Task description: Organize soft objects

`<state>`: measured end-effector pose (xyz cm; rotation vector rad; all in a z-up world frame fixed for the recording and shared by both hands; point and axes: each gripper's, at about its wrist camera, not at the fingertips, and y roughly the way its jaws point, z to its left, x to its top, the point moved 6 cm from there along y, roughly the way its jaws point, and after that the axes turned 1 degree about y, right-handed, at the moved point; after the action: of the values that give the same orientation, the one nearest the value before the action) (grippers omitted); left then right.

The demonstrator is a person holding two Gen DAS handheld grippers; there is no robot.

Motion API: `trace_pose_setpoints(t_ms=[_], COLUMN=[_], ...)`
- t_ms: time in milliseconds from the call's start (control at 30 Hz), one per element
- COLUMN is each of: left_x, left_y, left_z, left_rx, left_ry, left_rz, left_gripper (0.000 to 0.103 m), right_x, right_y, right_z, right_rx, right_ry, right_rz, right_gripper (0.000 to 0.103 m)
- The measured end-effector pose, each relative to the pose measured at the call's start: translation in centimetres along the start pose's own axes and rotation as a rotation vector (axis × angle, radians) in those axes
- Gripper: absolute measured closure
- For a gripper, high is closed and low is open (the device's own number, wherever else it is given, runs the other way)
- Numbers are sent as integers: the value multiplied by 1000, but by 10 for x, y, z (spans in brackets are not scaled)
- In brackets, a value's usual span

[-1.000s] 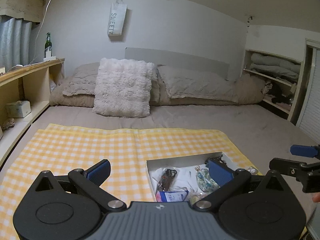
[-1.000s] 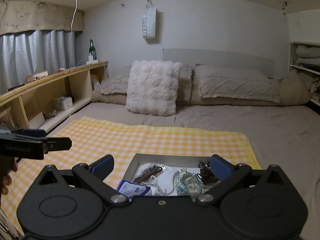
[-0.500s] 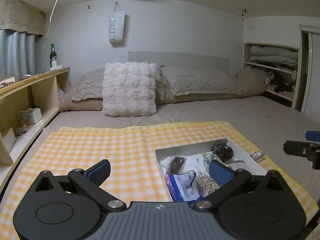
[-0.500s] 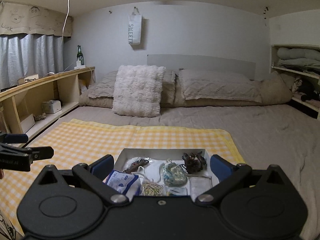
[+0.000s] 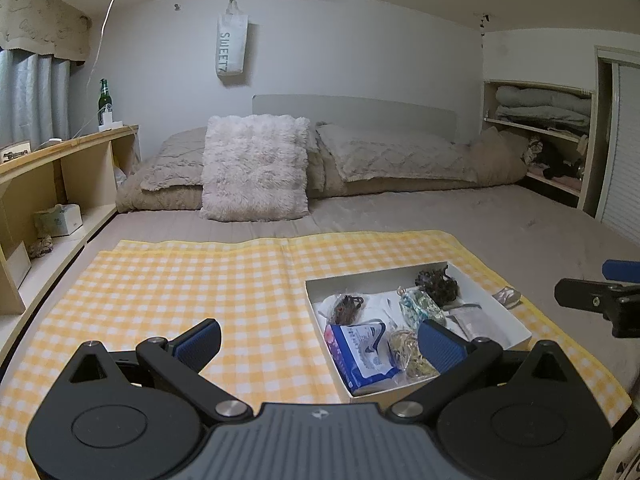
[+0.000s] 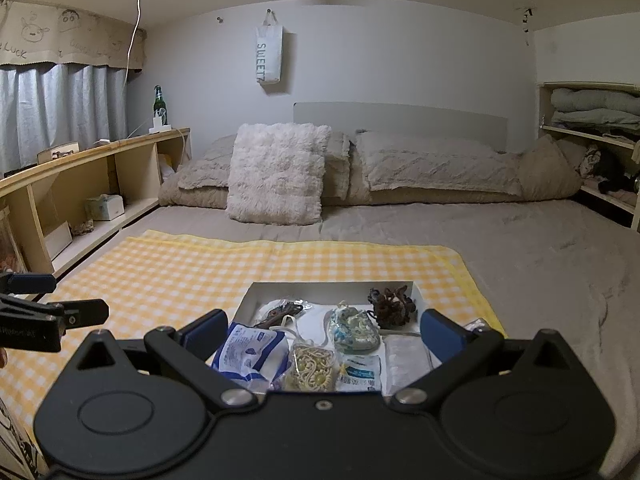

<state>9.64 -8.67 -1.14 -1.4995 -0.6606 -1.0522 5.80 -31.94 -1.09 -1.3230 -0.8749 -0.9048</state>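
so both tongs were spread wide w/ nothing held: left gripper (image 5: 318,342) at lower centre of its view, right gripper (image 6: 322,330) likewise, over the white box (image 6: 332,290). box sat lower right on the yellow check cloth (image 5: 192,276), w/ blue packet (image 6: 250,350), dark scrunchie (image 6: 392,306) & other bits inside; one small packet (image 5: 506,295) lay outside. fits either sorted-in or still to unpack, can't tell which.

A wide bed (image 6: 520,248) in a grey-brown cover carries a yellow checked cloth (image 6: 224,268) spread across its near half. A shallow white box (image 6: 332,289) sits on the cloth's right part. At the head lie flat pillows (image 6: 432,164) and an upright fluffy white cushion (image 6: 276,172).
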Motion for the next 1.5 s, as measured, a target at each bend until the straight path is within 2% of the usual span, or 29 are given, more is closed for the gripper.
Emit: trace_pose_setpoints(t_ms=[1500], left_x=[-2], left_y=[0], left_z=[-1], left_rx=[1], left_ry=[4], left_rz=[11], left_gripper=[0], right_x=[-3], right_y=[-1], right_z=[4], right_rx=[-3], right_ry=[-18], right_rz=[12], right_gripper=[0])
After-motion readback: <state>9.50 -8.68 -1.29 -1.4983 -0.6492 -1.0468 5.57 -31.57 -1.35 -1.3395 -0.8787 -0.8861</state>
